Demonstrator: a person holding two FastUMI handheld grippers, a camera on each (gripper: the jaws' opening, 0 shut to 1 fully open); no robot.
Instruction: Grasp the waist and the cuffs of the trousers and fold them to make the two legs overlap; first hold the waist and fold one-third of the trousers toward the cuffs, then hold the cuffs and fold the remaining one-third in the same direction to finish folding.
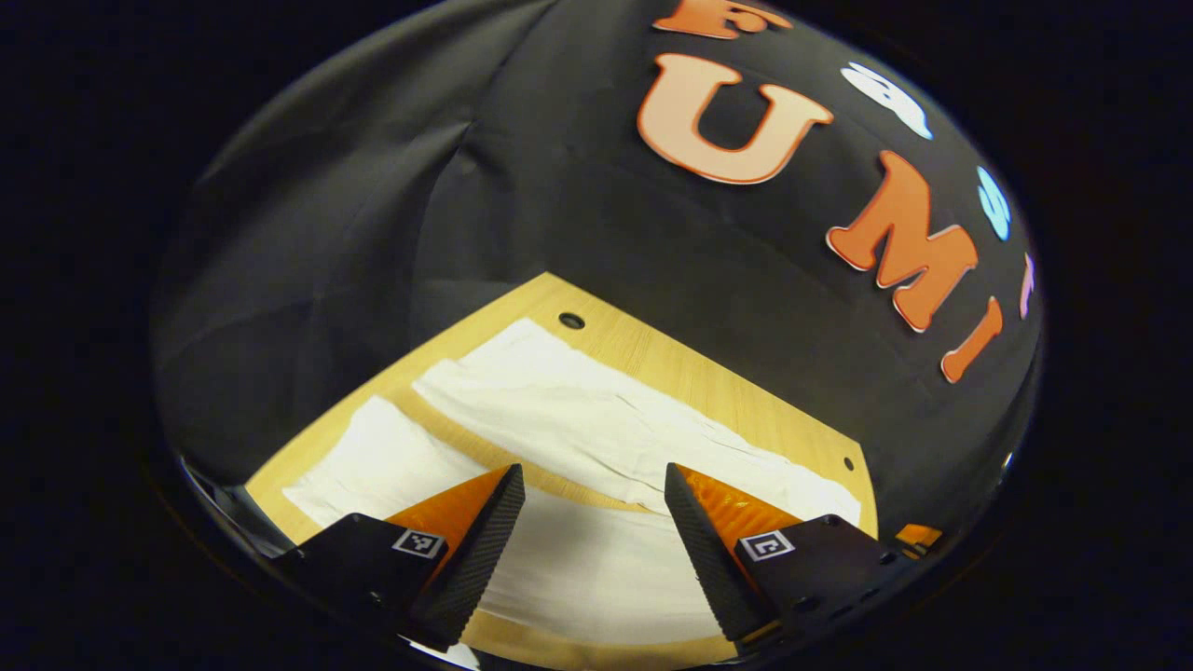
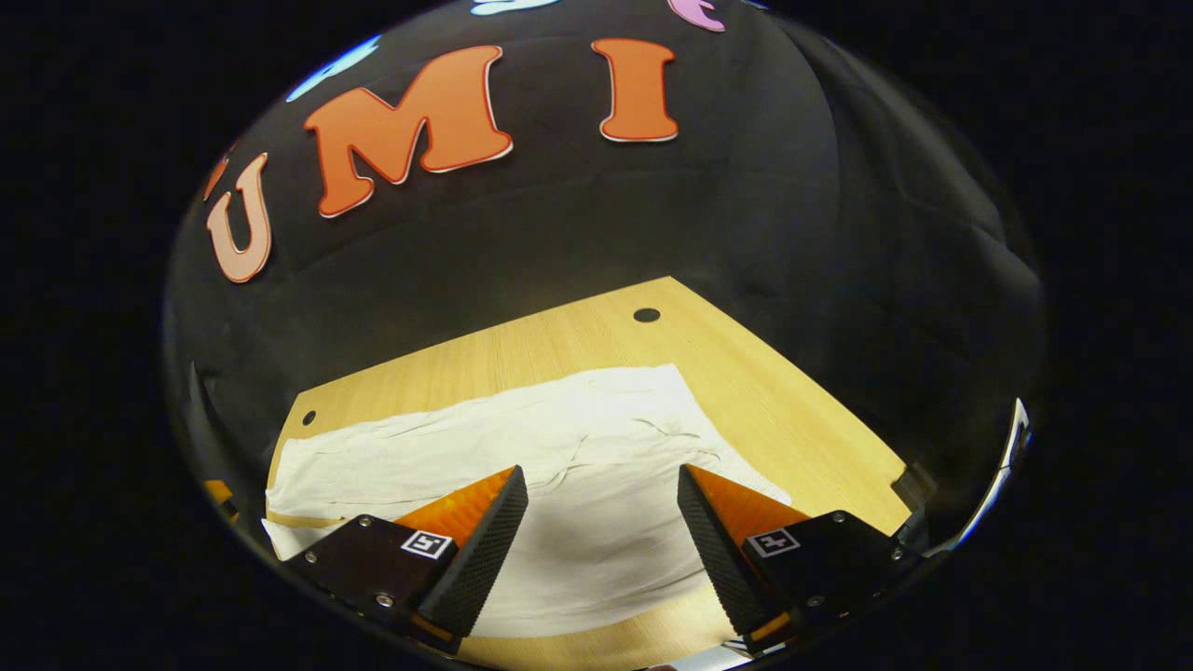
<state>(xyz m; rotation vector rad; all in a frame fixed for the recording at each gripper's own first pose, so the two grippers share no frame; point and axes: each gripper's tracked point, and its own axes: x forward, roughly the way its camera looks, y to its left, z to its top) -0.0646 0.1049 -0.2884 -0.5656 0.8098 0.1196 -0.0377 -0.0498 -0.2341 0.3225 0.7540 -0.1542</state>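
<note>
In the left gripper view, my left gripper [image 1: 595, 485] hangs with fingers wide over the white trousers [image 1: 578, 419], spread flat on the desk [image 1: 708, 373], legs apart, ready for folding. In the right gripper view, my right gripper [image 2: 602, 489] hovers equally wide above what I judge the waist end, holding nothing.

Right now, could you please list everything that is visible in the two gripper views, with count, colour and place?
trousers: one pair, white, spread flat on the table, the two legs lying apart with a strip of wood between them in the left gripper view; the wider end lies ahead in the right gripper view.
table: one, light wood, under the trousers, with small dark holes near its far edge.
booth wall: one, black cloth, behind the table.
left gripper: one, jaws open, above the near part of the trousers, holding nothing.
right gripper: one, jaws open, above the trousers, holding nothing.
</note>
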